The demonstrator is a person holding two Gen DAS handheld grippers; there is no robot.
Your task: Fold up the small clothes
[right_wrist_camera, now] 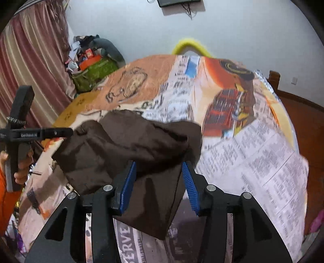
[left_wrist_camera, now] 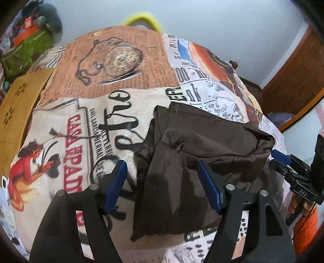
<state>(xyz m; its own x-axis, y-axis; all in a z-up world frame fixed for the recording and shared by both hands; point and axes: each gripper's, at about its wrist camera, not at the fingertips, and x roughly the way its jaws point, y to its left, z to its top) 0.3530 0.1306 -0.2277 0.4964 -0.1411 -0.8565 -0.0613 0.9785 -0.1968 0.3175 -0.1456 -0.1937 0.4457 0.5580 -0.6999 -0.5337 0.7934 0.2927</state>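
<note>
between the blue pads of the left tool point(left_wrist_camera: 162, 185) lies the near left part of one dark brown garment point(left_wrist_camera: 194, 161), and the two pads stand spread well apart, neither one pressing on the cloth. the left pad hangs over the bare printed cover, the right pad over the brown fabric. the right tool point(right_wrist_camera: 159, 187) also has its two ribbed blue pads apart, with a hanging corner of the same brown garment point(right_wrist_camera: 129, 149) between them; the cloth is not pinched there either. no earlier view is at hand, so only this spread stance can be told.

the garment is a single piece, crumpled and partly doubled over itself, lying on the surface near its front edge, with one corner drooping over that edge in the right wrist view. under it is one printed cover point(left_wrist_camera: 121, 81) with newspaper text, a pocket-watch drawing, red lettering and a figure in red.

in each wrist view the other tool shows at the frame's side, held by a hand point(right_wrist_camera: 22, 168) with an orange sleeve point(right_wrist_camera: 6, 202).

farther out: one yellow curved object point(left_wrist_camera: 143, 19) behind the surface, one green bag point(right_wrist_camera: 95, 72) heaped with clutter against the wall, one striped pink curtain point(right_wrist_camera: 30, 66), and a wooden panel point(left_wrist_camera: 293, 81) at the right.
</note>
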